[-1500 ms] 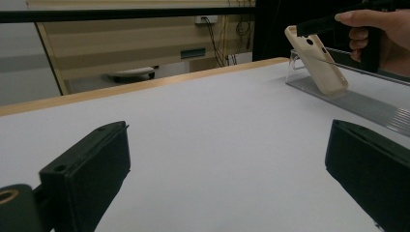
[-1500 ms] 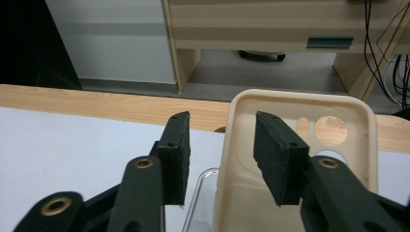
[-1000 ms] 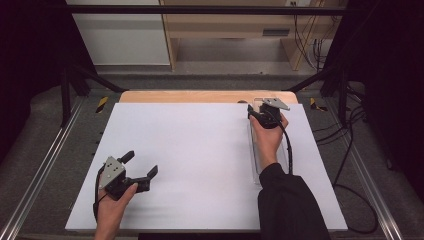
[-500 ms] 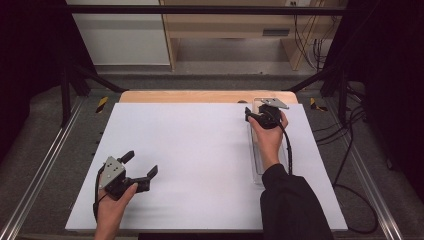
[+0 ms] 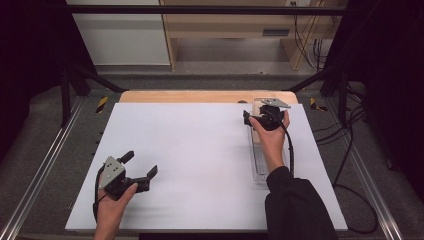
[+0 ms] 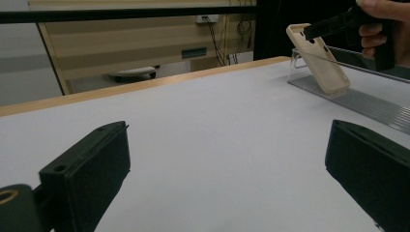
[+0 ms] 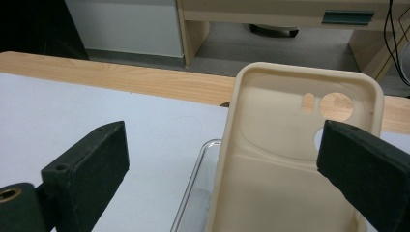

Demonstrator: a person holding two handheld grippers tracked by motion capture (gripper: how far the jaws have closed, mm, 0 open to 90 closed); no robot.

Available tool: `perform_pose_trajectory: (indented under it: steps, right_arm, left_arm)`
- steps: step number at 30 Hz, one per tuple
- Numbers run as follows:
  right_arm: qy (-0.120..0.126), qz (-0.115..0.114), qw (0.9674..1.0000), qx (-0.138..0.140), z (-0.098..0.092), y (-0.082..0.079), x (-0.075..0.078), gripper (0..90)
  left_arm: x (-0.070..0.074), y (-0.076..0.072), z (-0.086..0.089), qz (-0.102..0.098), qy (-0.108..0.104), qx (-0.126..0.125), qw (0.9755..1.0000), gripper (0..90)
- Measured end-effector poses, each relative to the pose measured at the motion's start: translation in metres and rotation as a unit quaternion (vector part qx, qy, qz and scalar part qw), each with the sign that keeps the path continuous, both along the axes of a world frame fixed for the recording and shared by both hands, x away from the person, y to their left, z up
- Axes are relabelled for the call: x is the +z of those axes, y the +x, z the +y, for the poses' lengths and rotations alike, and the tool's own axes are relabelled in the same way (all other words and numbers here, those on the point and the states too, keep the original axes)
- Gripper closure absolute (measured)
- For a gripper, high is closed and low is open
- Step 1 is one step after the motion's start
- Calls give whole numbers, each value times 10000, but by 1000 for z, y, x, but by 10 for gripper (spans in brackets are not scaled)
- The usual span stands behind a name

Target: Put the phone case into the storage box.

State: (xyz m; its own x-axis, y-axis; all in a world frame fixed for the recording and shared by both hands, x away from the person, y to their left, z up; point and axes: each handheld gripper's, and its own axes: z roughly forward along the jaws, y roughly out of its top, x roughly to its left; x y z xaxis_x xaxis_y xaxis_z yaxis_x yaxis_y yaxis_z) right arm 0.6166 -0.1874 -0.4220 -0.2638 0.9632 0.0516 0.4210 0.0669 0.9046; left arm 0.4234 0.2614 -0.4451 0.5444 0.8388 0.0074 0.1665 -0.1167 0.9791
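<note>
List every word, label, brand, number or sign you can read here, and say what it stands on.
None: no readable text in any view.
The beige phone case in the clear rack bears only cut-out holes, no print.
The yellow and black striped marks beside the table are a pattern, not words.
The grey plate on the left gripper is blank.

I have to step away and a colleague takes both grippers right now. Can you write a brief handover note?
Right gripper: jaws have just been opening, now wide, pads off the beige phone case.
Left gripper: open, holding nothing, near the table's front left.
Case: leaning upright in the clear plastic stand at the table's right side.
Done: case appears set in the stand and released.
Left: probably draw the right gripper back without knocking the case.
</note>
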Motion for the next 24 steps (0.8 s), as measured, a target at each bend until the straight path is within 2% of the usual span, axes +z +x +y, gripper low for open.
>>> perform_pose_trajectory:
  steps: [6, 10, 24]
  right_arm:
    - [16, 63, 9999, 124, -1, -5, 7, 50]
    - [159, 131, 9997, 157, -1, -11, 13, 56]
    - [229, 44, 9993, 278, -12, -29, 36, 64]
  left_arm:
    - [0, 0, 0, -6, 26, -22, 10000, 20]
    - [1, -2, 2, -21, -24, 17, 10000, 20]
    - [1, -6, 8, -101, -40, 91, 9999, 17]
